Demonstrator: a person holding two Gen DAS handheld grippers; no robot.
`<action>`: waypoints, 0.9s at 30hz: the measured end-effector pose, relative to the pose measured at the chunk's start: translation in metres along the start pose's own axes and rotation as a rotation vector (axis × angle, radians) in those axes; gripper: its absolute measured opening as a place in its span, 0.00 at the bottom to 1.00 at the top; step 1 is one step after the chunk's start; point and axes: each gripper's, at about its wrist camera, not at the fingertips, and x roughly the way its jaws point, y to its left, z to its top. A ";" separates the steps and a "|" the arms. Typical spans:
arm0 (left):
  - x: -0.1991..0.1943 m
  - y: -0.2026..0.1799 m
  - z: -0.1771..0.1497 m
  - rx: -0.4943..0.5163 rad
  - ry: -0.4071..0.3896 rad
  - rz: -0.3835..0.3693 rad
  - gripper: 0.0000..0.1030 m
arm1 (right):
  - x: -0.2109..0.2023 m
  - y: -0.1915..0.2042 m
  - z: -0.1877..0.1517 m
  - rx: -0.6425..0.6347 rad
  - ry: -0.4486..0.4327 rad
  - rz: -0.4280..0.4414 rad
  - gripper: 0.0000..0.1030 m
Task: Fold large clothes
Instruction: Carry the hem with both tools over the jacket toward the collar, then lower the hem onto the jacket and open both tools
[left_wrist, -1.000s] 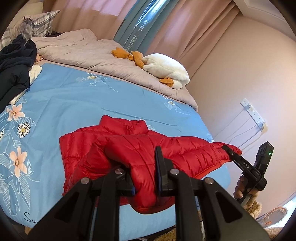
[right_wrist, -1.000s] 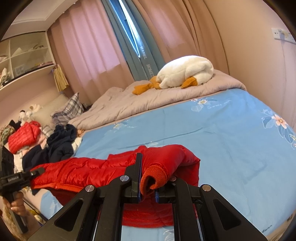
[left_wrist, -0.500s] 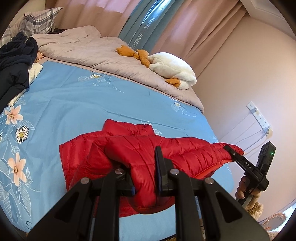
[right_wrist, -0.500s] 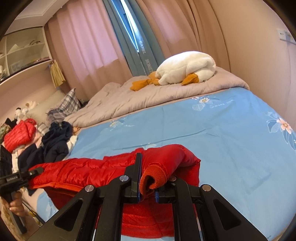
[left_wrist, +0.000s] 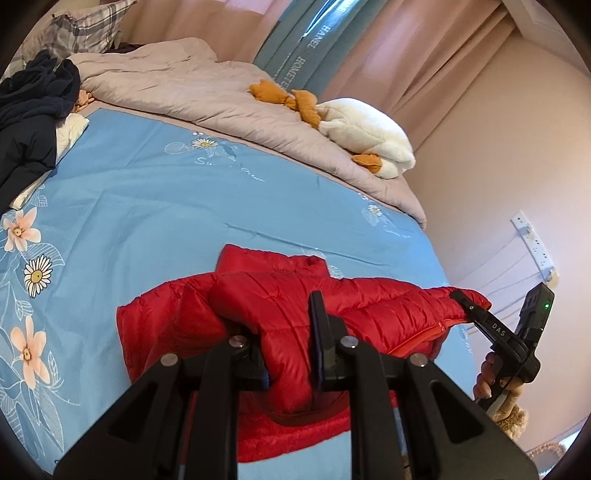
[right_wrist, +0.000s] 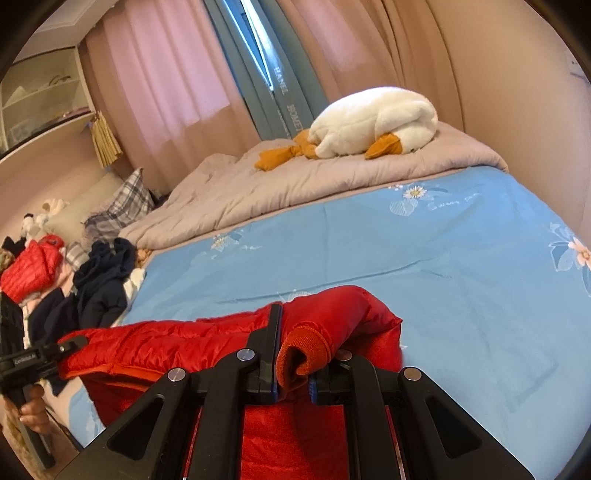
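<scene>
Left gripper (left_wrist: 288, 354): jaws nearly closed, pinching a thick puffed fold of the red down jacket (left_wrist: 295, 302). Right gripper (right_wrist: 291, 365): jaws almost fully closed on the ribbed orange-red cuff (right_wrist: 303, 350) of a sleeve. Between the two grips the jacket hangs stretched across, its lower body lying on the blue floral bedsheet (left_wrist: 155, 206) near the bed's front edge.

Handling, as judged: light, soft, compressible; the shiny quilted shell looks slippery, so a bunched fold could creep out. The knit cuff and stitched seams or hem give surer purchase than slick padding.

Beyond: grey duvet (left_wrist: 192, 92), white plush goose (right_wrist: 373, 122), dark clothes pile (right_wrist: 99, 288).
</scene>
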 end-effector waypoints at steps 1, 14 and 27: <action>0.005 0.000 0.002 0.002 0.003 0.008 0.16 | 0.004 -0.001 0.001 0.002 0.008 -0.003 0.10; 0.054 0.020 0.017 -0.026 0.064 0.064 0.18 | 0.051 -0.007 0.008 0.025 0.102 -0.033 0.10; 0.073 0.031 0.019 -0.073 0.068 0.044 0.27 | 0.075 -0.016 0.007 0.046 0.156 -0.059 0.11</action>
